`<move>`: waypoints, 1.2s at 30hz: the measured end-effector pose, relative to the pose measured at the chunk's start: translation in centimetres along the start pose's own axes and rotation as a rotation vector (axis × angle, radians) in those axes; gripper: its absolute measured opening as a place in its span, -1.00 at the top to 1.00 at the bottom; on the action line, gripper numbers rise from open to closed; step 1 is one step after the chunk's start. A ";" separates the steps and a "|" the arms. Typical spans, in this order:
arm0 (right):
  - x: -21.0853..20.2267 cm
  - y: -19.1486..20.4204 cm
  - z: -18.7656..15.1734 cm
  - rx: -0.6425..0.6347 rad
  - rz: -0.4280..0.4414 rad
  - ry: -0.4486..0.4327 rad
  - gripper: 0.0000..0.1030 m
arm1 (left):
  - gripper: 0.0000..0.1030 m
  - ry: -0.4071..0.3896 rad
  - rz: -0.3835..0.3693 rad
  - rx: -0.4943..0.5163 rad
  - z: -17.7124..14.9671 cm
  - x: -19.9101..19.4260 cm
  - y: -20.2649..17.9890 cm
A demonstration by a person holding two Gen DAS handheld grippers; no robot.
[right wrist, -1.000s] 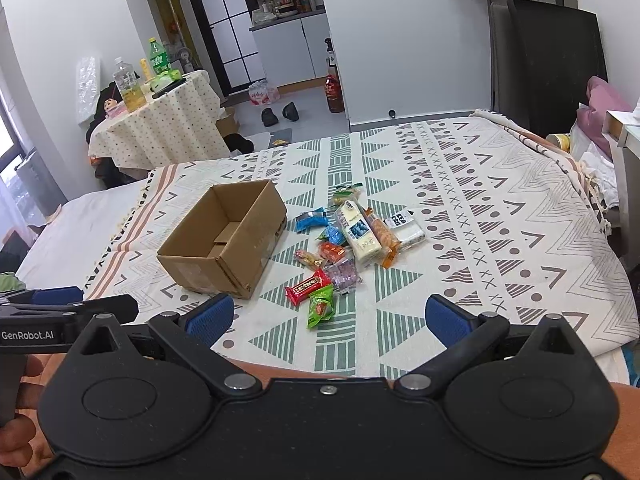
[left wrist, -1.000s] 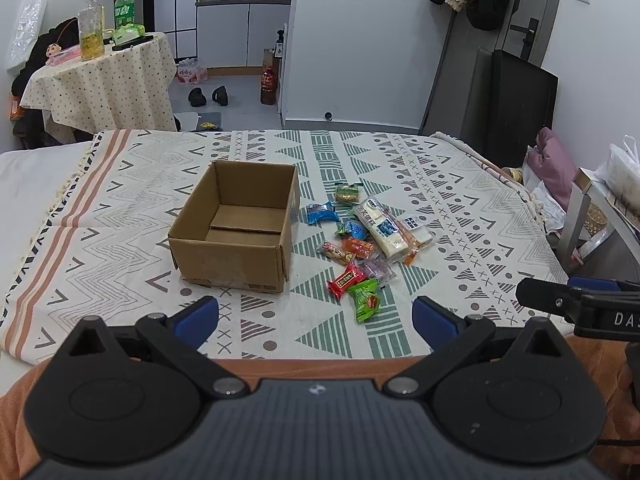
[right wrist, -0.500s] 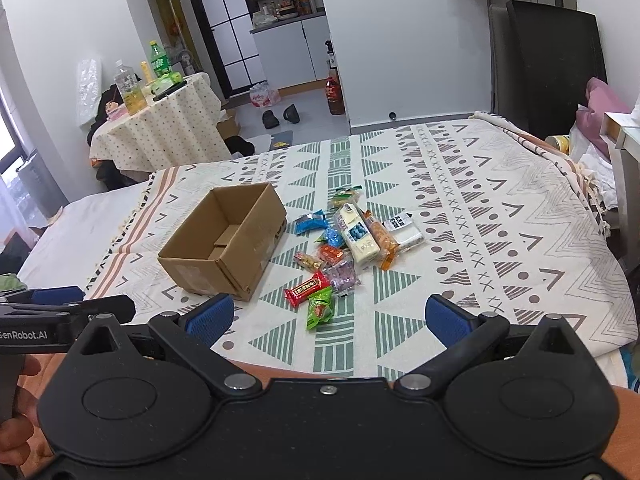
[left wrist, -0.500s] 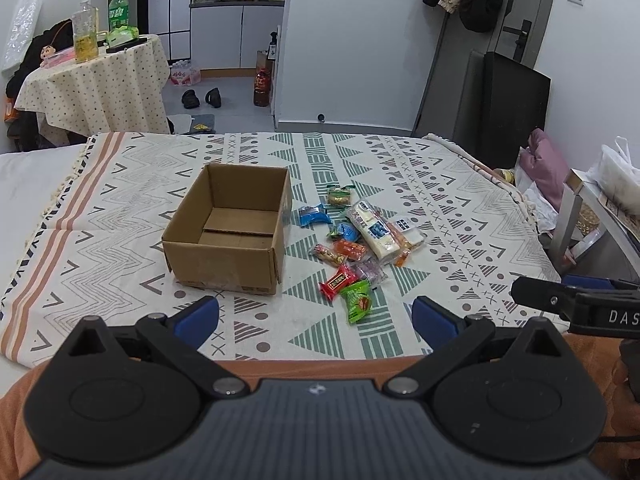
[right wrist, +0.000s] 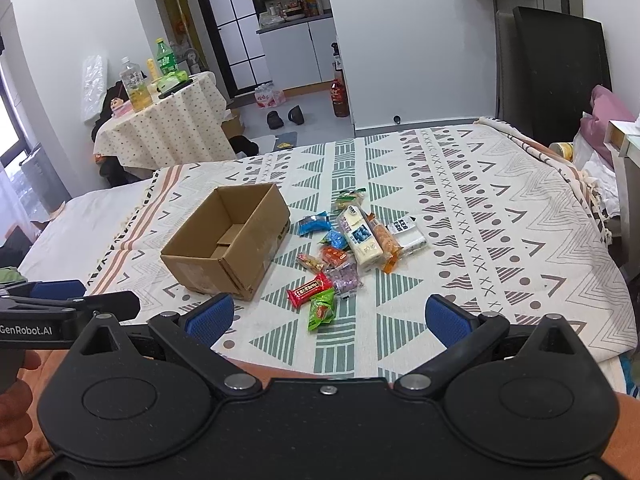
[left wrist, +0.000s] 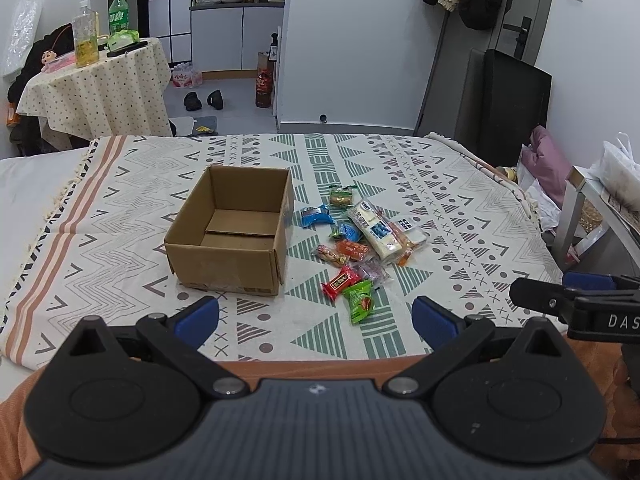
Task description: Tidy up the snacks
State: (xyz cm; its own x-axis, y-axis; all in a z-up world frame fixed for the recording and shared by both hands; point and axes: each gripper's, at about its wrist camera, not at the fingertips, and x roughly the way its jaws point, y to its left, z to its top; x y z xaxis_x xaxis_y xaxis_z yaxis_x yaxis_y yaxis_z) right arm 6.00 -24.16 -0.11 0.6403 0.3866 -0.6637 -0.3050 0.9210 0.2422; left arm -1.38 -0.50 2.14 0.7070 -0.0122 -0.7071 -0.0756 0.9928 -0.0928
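Nothing packed yet: cardboard box (left wrist: 236, 236) empty on bed (left wrist: 460, 208), snack packets (left wrist: 356, 248) all loose just right of it, left gripper (left wrist: 316, 318) and right gripper (right wrist: 328, 320) fingers wide open, holding nothing.

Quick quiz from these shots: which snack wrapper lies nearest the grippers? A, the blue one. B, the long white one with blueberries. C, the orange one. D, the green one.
D: the green wrapper lies at the near end of the snack pile, just below the red wrapper, closest to both open grippers.

box (left wrist: 230, 236) left, snacks (left wrist: 360, 242) just right, on blanket (left wrist: 460, 200)
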 end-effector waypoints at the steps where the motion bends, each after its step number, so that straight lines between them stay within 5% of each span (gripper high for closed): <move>1: 0.0 0.0 0.0 0.000 -0.001 -0.001 -1.00 | -0.99 0.000 -0.001 -0.001 0.0 0.0 0.0; 36: 4.4 -3.8 1.3 0.051 -0.025 0.057 -1.00 | -0.98 0.093 0.001 0.033 1.3 5.8 -1.9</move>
State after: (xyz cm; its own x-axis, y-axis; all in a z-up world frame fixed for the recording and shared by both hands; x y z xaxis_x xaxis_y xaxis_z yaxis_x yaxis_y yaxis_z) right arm 10.92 -25.91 -3.03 0.6060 0.3616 -0.7086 -0.2519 0.9321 0.2602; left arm 3.77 -2.24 -0.82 0.6386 -0.0202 -0.7692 -0.0523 0.9962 -0.0696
